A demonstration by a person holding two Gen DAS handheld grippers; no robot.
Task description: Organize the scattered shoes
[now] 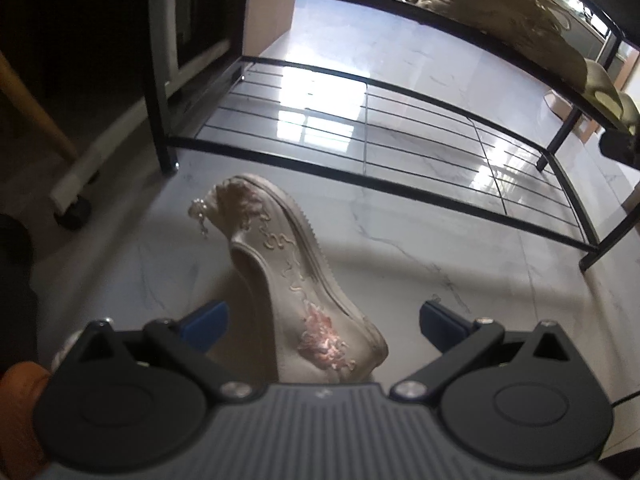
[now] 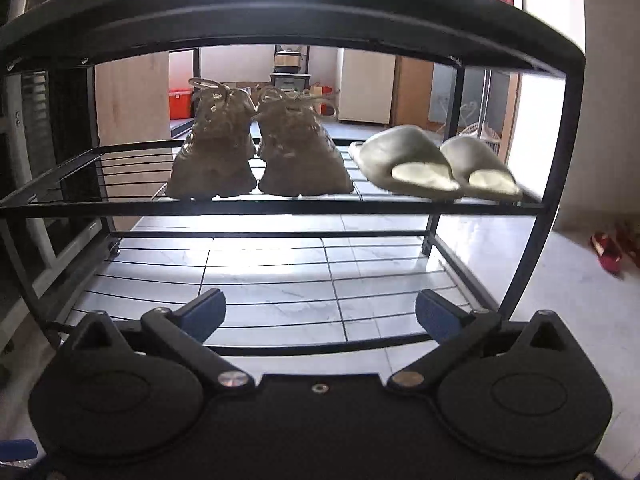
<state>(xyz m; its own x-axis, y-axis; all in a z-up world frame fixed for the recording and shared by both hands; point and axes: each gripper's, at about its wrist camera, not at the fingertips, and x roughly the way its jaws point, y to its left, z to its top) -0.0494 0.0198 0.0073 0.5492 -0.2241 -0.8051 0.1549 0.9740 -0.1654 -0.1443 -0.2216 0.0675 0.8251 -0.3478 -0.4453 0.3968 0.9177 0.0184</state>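
Note:
A cream embroidered shoe (image 1: 288, 272) with pink flowers and a bead tassel lies tilted on its side on the pale tiled floor, in front of the black shoe rack (image 1: 158, 100). My left gripper (image 1: 324, 326) is open, and the shoe's heel end sits between its blue pads without touching either. In the right wrist view my right gripper (image 2: 320, 316) is open and holds nothing, facing the rack's bare bottom wire shelf (image 2: 280, 280). On the middle shelf (image 2: 280, 204) stand a pair of beige sneakers (image 2: 216, 152) and a pair of pale slippers (image 2: 404, 156).
Red shoes (image 2: 608, 254) lie on the floor to the right of the rack. Left of the rack are a white frame on a black caster (image 1: 74, 212) and a wooden leg (image 1: 36, 108). A person's thumb (image 1: 20, 400) shows at the left gripper's edge.

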